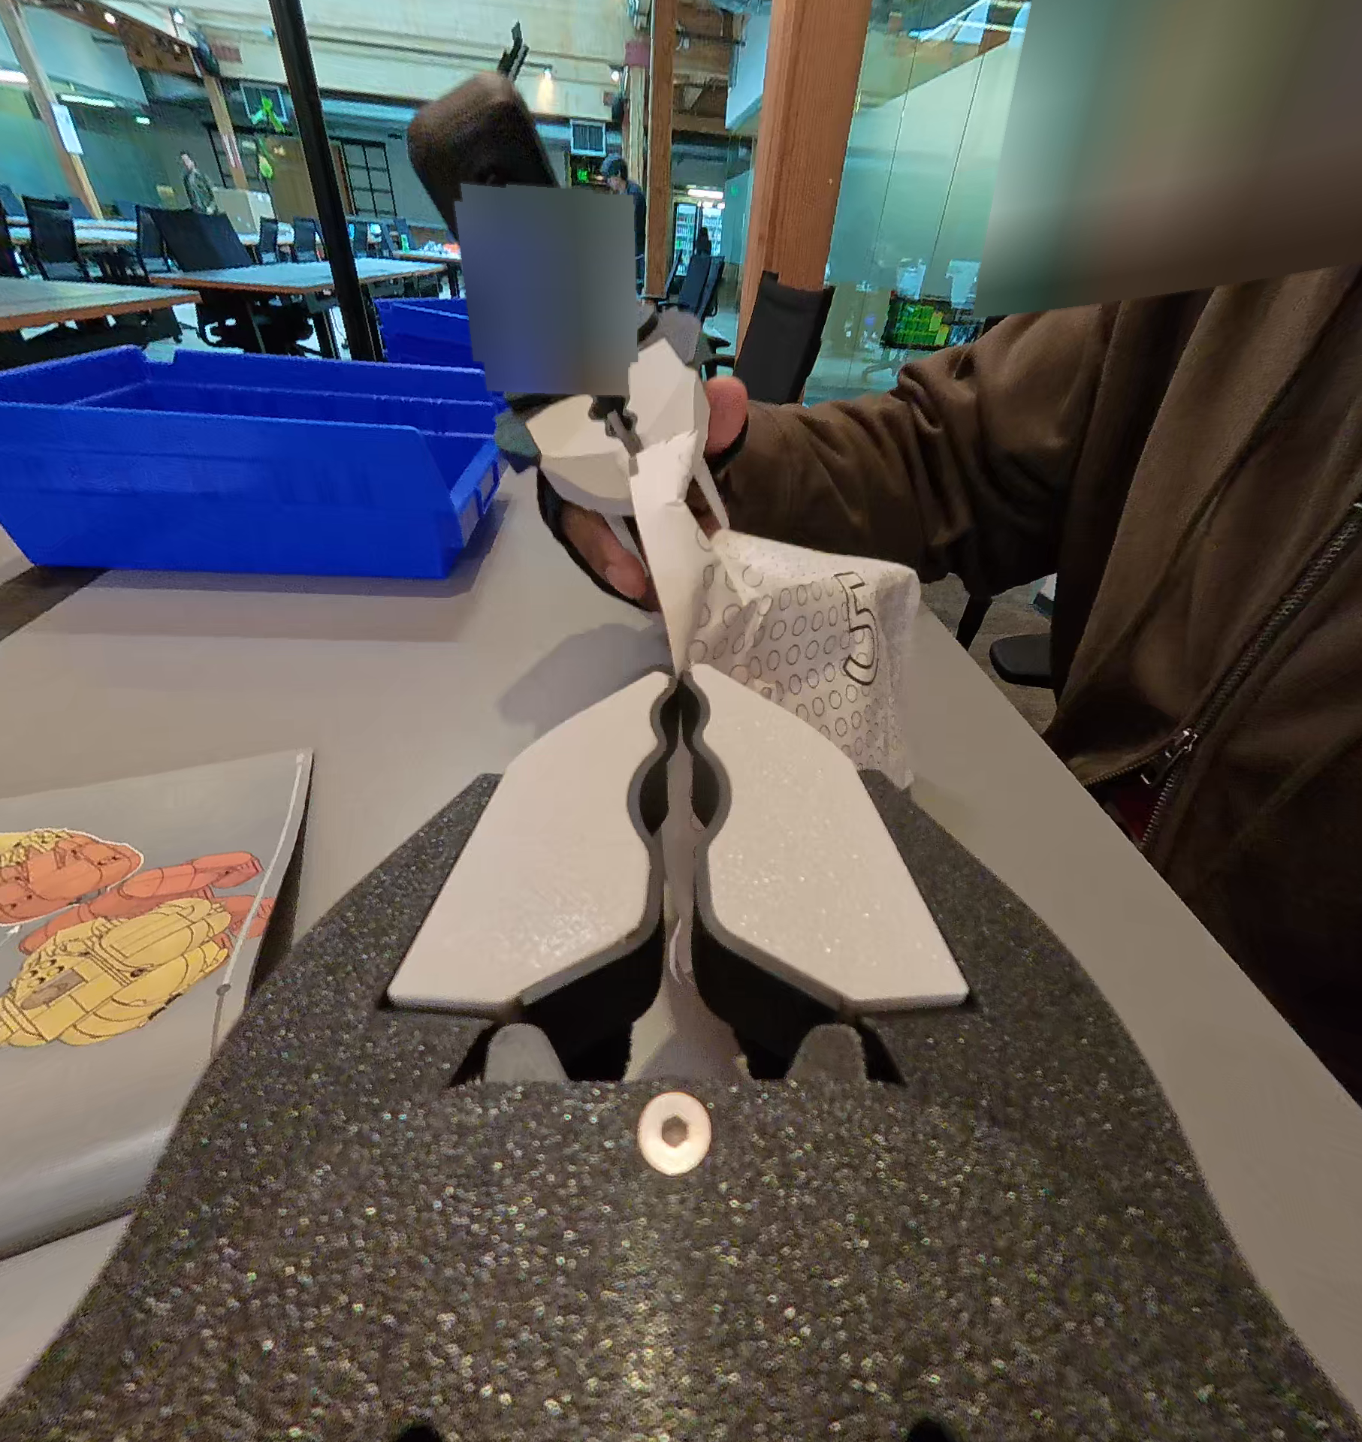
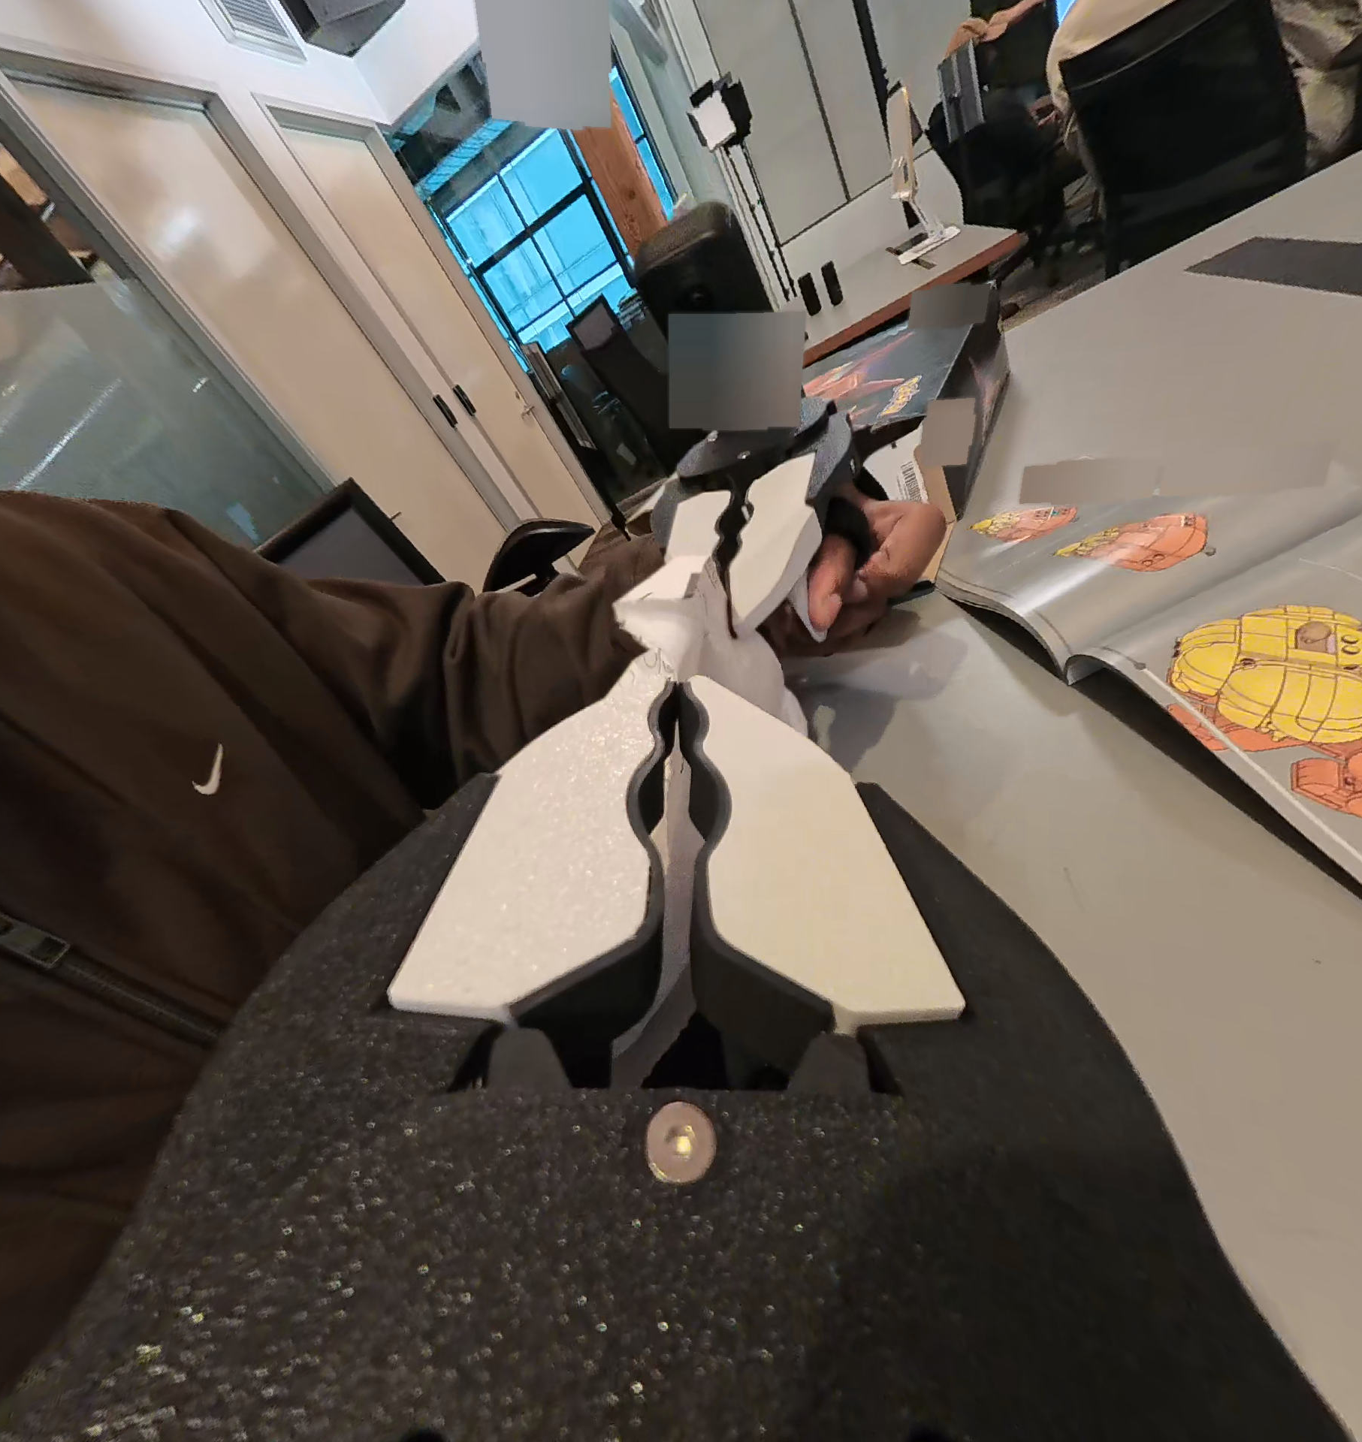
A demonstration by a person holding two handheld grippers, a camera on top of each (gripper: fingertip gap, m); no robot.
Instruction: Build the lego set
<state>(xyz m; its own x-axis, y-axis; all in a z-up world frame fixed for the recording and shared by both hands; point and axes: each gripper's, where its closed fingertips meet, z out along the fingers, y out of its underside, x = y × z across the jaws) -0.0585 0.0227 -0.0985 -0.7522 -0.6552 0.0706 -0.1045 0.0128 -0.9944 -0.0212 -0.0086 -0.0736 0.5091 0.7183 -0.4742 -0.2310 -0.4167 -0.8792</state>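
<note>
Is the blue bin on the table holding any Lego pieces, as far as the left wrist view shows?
Cannot tell: the blue bin is seen from the side, so its walls hide its floor and nothing shows above the rim.

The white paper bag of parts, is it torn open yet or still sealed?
Partly torn. A ragged strip of the paper bag stretches between the shut left gripper and right gripper; how far it is open cannot be told.

The paper bag [image 1: 810, 624] kept its contents out of sight, and its lower part sat behind the left tool [image 1: 679, 677]. The booklet [image 1: 115, 936] ran off the left edge. The box [image 2: 912, 382] was partly hidden behind the hand [image 2: 865, 562] and partly blurred.
</note>
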